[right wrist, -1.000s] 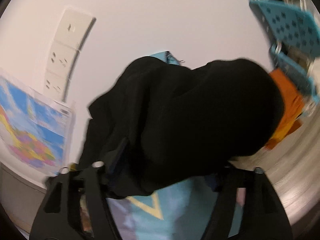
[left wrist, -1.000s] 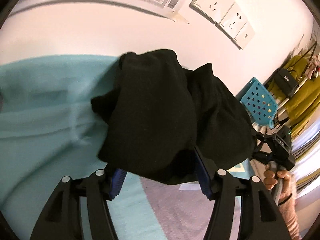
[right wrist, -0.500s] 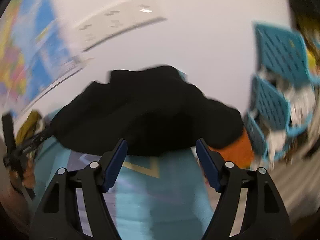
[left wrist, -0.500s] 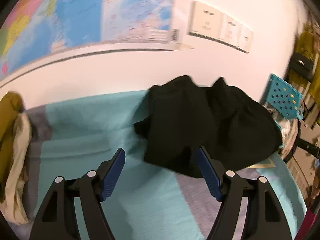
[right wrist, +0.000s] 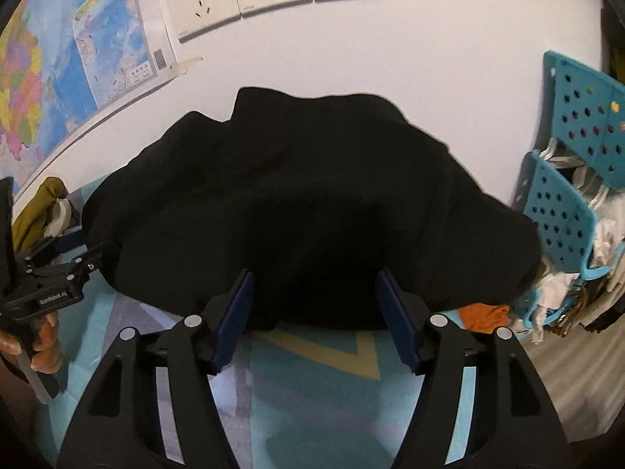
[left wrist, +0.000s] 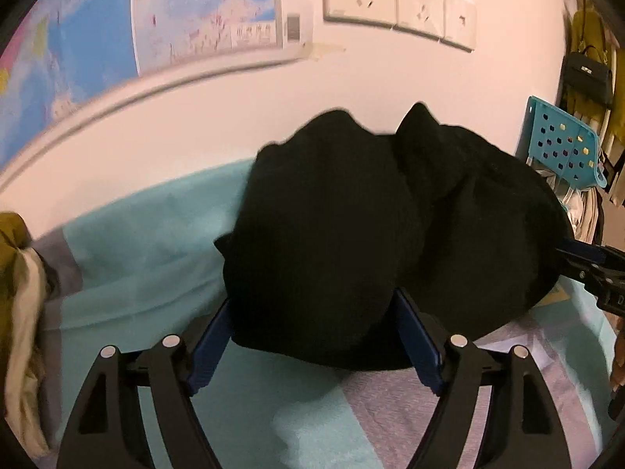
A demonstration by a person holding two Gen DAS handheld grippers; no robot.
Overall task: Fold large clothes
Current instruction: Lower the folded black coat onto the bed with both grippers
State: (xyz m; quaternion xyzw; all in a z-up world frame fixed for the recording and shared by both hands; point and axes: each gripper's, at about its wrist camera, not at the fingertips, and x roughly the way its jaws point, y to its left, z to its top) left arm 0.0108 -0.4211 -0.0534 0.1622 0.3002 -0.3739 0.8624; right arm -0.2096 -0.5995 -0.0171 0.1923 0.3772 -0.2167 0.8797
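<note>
A large black garment [left wrist: 351, 234] lies bunched in a heap on the teal bed cover [left wrist: 136, 258], against the wall. It also fills the middle of the right wrist view [right wrist: 312, 215]. My left gripper [left wrist: 312, 320] is open, its blue pads on either side of the heap's near edge. My right gripper [right wrist: 316, 305] is open too, straddling the near edge from the other side. The right gripper's tips show at the heap's right edge in the left wrist view [left wrist: 586, 265]. The left gripper shows at the left of the right wrist view [right wrist: 54, 273].
An olive and cream pile of clothes [left wrist: 19, 293] lies at the bed's left end. Blue perforated baskets [right wrist: 566, 203] with laundry stand to the right, with an orange cloth [right wrist: 484, 314] below. A map [left wrist: 136, 31] and wall sockets [left wrist: 394, 0] are on the wall behind.
Both grippers let go of the black garment and pulled back half a second ago. They have now moved in again, open, around its near edge. The heap rests on the bed.
</note>
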